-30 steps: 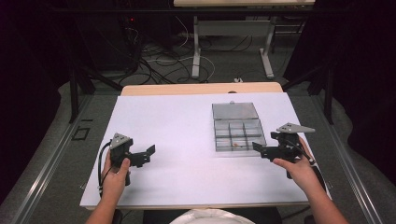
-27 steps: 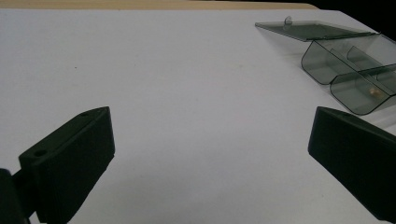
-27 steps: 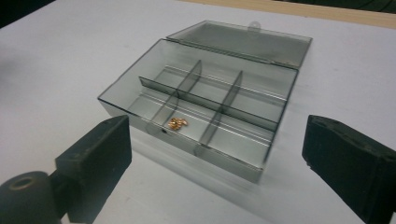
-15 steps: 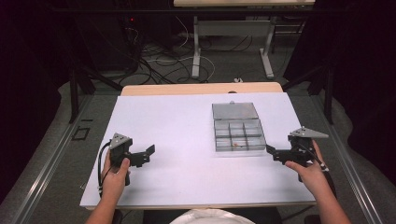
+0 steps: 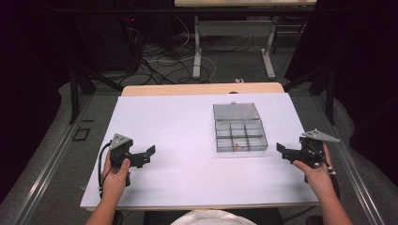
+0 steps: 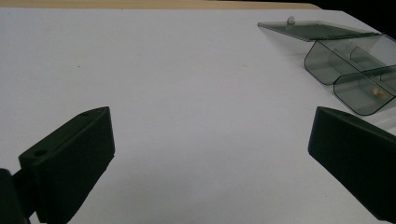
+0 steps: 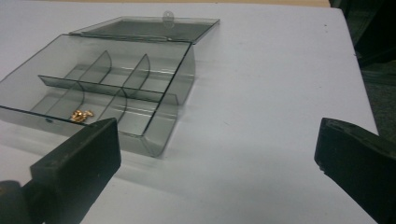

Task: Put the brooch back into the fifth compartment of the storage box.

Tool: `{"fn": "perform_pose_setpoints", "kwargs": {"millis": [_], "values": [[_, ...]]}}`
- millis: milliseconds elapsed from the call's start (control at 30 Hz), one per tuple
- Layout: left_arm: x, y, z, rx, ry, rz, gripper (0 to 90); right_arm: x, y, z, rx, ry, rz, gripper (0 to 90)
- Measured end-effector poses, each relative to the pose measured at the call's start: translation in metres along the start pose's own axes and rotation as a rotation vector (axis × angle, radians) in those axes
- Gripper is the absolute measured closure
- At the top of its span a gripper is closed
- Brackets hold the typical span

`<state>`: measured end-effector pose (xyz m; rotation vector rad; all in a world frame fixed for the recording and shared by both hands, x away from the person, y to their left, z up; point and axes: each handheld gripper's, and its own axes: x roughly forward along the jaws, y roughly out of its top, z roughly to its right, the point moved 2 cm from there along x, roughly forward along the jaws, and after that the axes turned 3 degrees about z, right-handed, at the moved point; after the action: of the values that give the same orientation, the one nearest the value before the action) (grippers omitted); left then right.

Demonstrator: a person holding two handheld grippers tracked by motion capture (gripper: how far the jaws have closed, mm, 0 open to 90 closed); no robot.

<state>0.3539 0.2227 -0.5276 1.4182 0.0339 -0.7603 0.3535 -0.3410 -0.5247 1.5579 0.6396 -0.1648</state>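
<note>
A smoky clear compartment box (image 5: 239,136) lies on the white table (image 5: 183,126) right of centre, its lid (image 5: 236,111) flat open behind it. A small gold piece (image 7: 81,115) sits in a front compartment, and the left gripper view catches that gold piece (image 6: 379,93) at far right. My right gripper (image 5: 283,152) hovers to the right of the box near the table's right edge. Its jaws have just opened wide and nothing is between them (image 7: 215,154). My left gripper (image 5: 146,155) rests at the front left, open and empty (image 6: 210,154), far from the box.
A wooden strip (image 5: 202,89) runs along the table's far edge. Beyond it lie floor cables (image 5: 155,56) and the legs of another table (image 5: 197,47). Metal rails (image 5: 47,168) flank the table on both sides.
The right gripper has drawn away from the box, moving right and a little down toward the table's edge. The left gripper has stayed put.
</note>
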Motion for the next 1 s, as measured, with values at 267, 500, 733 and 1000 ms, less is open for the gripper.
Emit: {"fn": "perform_pose_setpoints", "kwargs": {"millis": [267, 500, 733, 1000], "values": [[0.001, 0.0, -0.002, 0.002, 0.002, -0.005, 0.5, 0.004, -0.01, 0.014, 0.028, -0.036, 0.034, 1.0], [0.001, 0.0, -0.002, -0.001, 0.001, -0.005, 0.6, 0.006, -0.016, 0.021, 0.029, -0.043, -0.001, 1.0], [0.001, -0.001, -0.003, -0.003, 0.003, -0.005, 0.5, 0.012, -0.021, 0.024, 0.045, -0.06, -0.015, 1.0], [0.002, -0.001, -0.004, -0.01, 0.006, -0.005, 0.6, 0.014, -0.023, 0.024, 0.049, -0.045, -0.035, 1.0]]}}
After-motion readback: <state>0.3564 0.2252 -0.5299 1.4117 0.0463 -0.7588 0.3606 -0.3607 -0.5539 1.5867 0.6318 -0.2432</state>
